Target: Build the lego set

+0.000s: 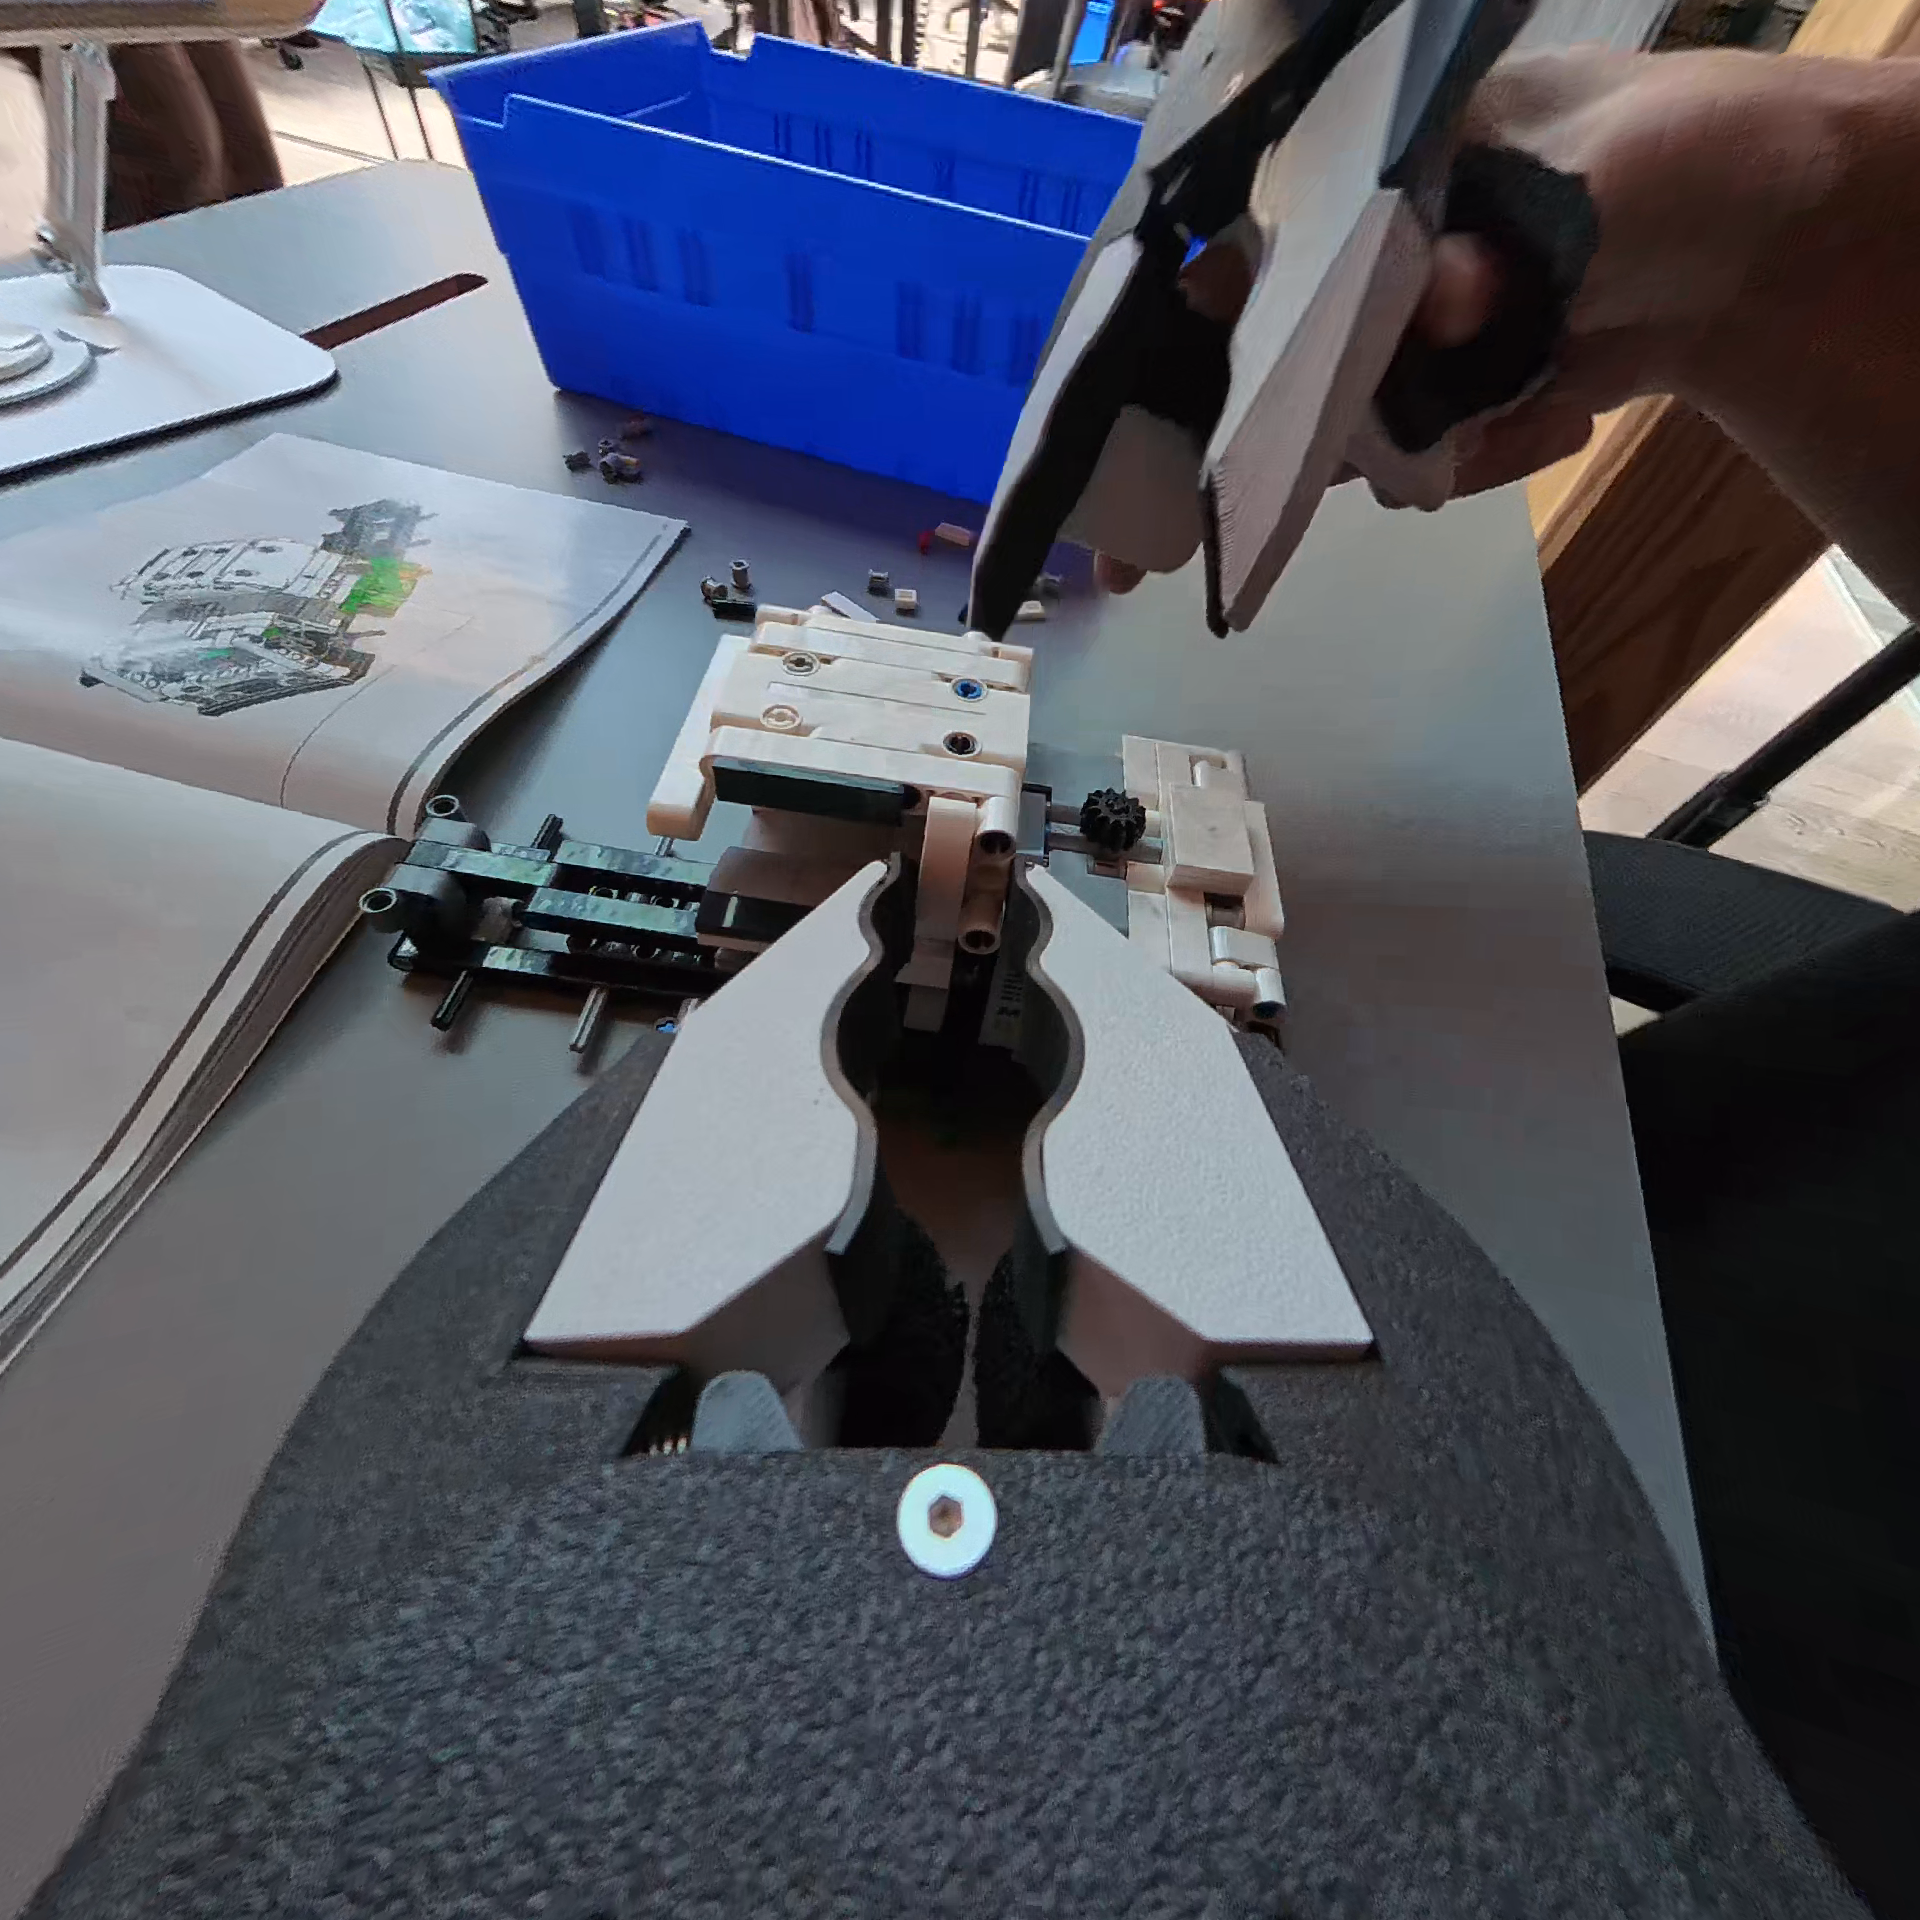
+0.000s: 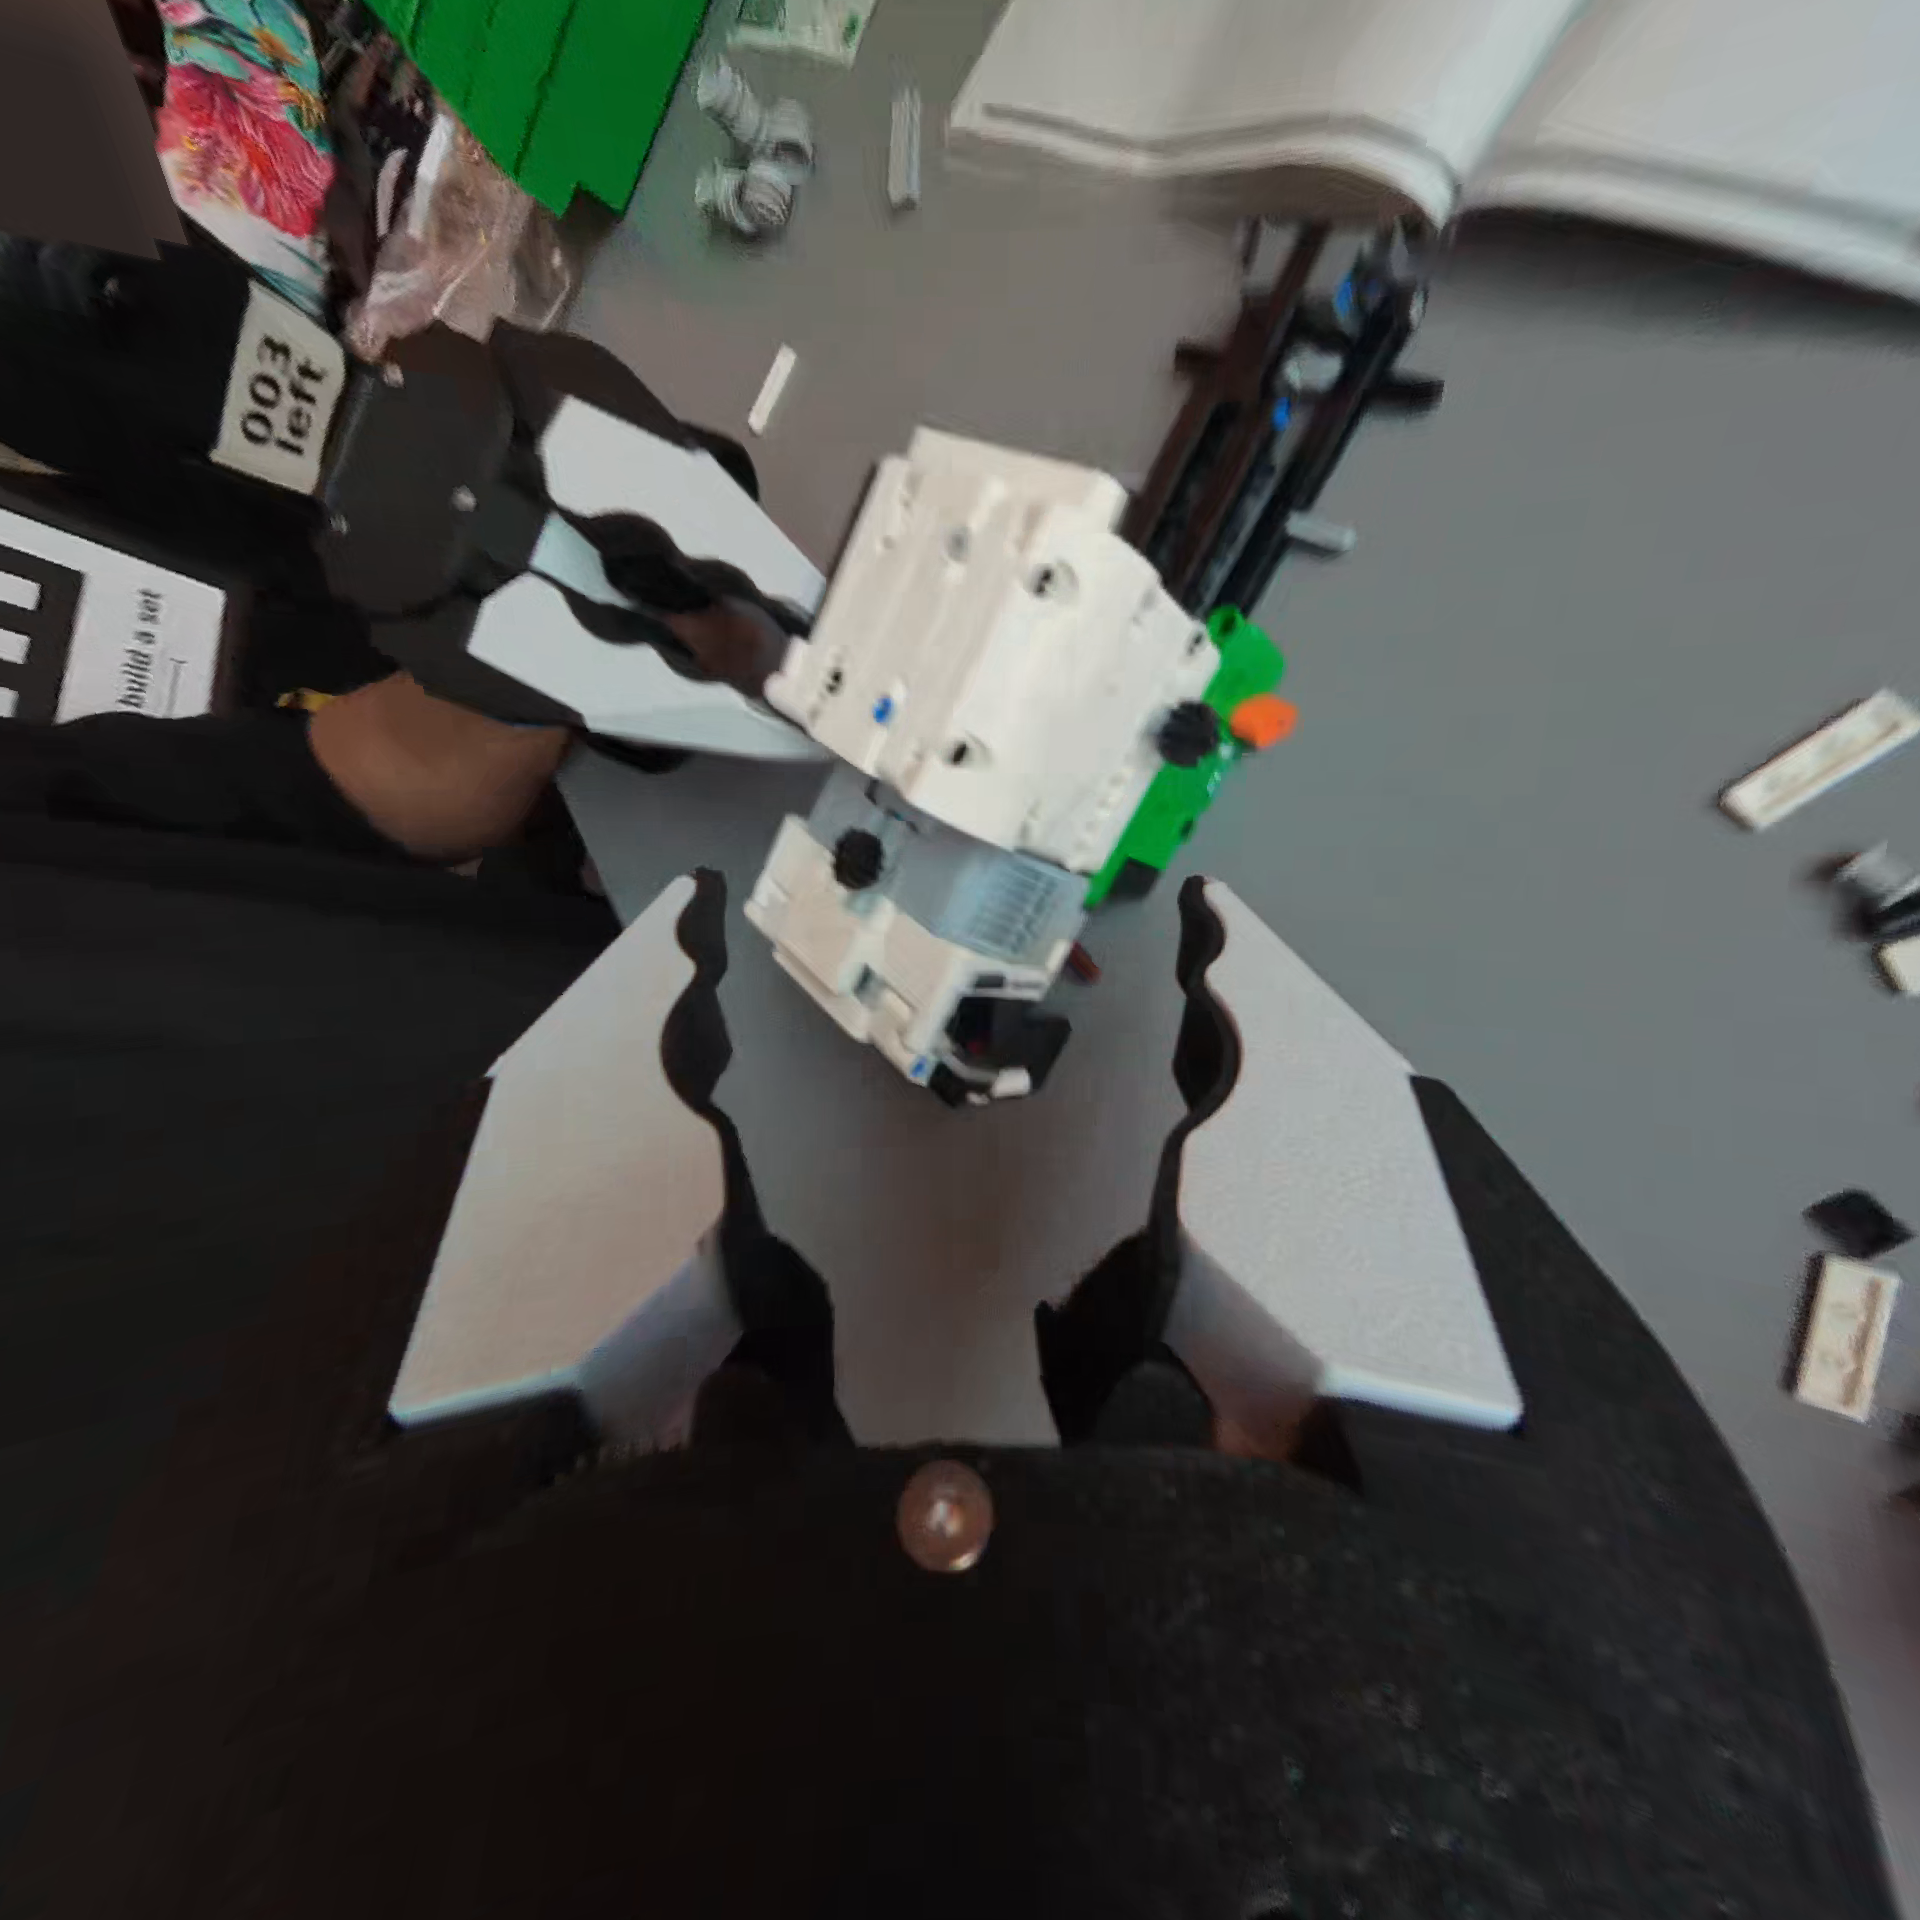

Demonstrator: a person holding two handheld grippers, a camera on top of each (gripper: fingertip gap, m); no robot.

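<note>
The lego model (image 1: 862, 717) is a white block with a black beam frame (image 1: 561, 904) sticking out to the left and a black gear (image 1: 1112, 816) on its right. It rests on the dark table. My left gripper (image 1: 956, 883) is shut on the model's near white part. My right gripper (image 1: 1101, 623) hangs open above the model's far edge, its left fingertip (image 1: 987, 613) touching the top. In the right wrist view the right gripper (image 2: 945, 904) is open and empty over the model (image 2: 987, 644), which has green and orange parts; the left gripper (image 2: 665, 592) holds its side.
A blue bin (image 1: 790, 270) stands behind the model. An open instruction booklet (image 1: 312, 623) lies to the left, a monitor base (image 1: 135, 353) beyond it. Loose small pieces (image 1: 613, 457) lie near the bin and to the right (image 2: 1818, 758). A green bin (image 2: 540, 83) stands farther off. Some 6 centimeters of space lies between my two pairs of fingers.
</note>
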